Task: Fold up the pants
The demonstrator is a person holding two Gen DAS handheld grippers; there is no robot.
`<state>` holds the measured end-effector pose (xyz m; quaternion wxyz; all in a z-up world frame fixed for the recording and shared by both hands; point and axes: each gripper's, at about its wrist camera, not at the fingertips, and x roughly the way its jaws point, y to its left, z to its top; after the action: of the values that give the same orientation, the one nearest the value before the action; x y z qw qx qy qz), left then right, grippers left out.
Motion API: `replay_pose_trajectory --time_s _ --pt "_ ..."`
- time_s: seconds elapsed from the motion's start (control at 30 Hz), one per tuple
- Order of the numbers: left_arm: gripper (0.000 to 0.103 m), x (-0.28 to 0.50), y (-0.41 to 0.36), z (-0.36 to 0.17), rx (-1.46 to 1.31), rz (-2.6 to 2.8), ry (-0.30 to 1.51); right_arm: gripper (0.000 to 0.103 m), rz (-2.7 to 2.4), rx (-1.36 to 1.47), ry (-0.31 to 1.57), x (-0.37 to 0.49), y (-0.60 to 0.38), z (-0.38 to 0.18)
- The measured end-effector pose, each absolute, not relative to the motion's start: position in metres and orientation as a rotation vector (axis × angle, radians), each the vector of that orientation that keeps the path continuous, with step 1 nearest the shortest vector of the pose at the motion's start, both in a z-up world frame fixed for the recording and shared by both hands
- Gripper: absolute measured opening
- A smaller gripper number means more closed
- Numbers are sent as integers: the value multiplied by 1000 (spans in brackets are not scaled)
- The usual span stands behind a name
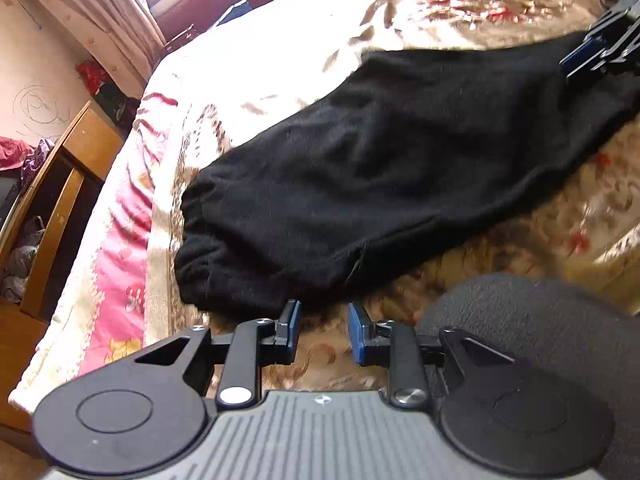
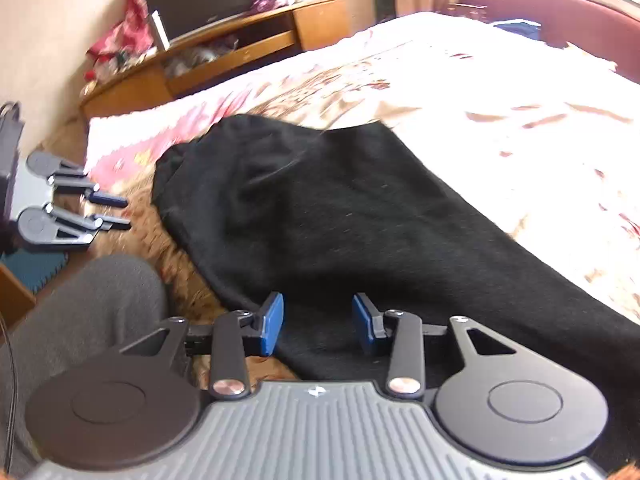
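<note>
Black pants (image 1: 384,184) lie folded lengthwise across a floral bedspread (image 1: 280,60), elastic waistband end toward the bed's edge; left tool (image 1: 324,330) hovers just off that near edge, blue pads parted, nothing between them; right tool (image 2: 318,322) sits over the opposite end of the pants, pads apart, gripping nothing; a grey-trousered knee (image 2: 92,304) shows beside the bed.

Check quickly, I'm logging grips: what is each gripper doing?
Left gripper: open, holding nothing.
Right gripper: open over the black pants, not gripping.
</note>
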<state>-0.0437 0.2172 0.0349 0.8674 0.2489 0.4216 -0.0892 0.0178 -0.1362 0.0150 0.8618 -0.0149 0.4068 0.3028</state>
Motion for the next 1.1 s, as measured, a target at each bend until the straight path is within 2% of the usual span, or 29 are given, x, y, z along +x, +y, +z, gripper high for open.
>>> replay_pose_trajectory --time_s 0.07,0.17,0.23,0.27,0.33,0.4,0.47,0.57,0.73,0.9,1.1 --pt "48 -28 197 42 491 -254 818 40 567 -59 836 36 -145 3" --pt "49 14 157 34 405 -377 758 39 463 -88 894 65 -158 -25" --pt "49 37 128 12 390 -482 794 36 442 -84 926 74 -170 -40" --pt "49 44 115 -4 420 -524 845 33 457 -79 927 74 -176 -39" --pt "48 40 93 -30 536 -550 888 35 460 -60 938 74 -189 -26" --pt "47 35 83 -30 592 -556 867 38 483 -27 882 77 -207 -7" --pt "48 43 82 -17 498 -581 876 39 483 -27 845 91 -220 -1" --pt "49 62 72 -7 368 -602 867 39 496 -6 937 126 -235 -21" --pt "51 77 39 -13 432 -649 780 41 629 98 1042 137 -256 -31" --pt "59 82 21 -18 395 -694 731 42 735 103 1056 130 -259 -24" --pt "68 72 12 -33 372 -657 692 41 737 21 960 121 -262 -10"
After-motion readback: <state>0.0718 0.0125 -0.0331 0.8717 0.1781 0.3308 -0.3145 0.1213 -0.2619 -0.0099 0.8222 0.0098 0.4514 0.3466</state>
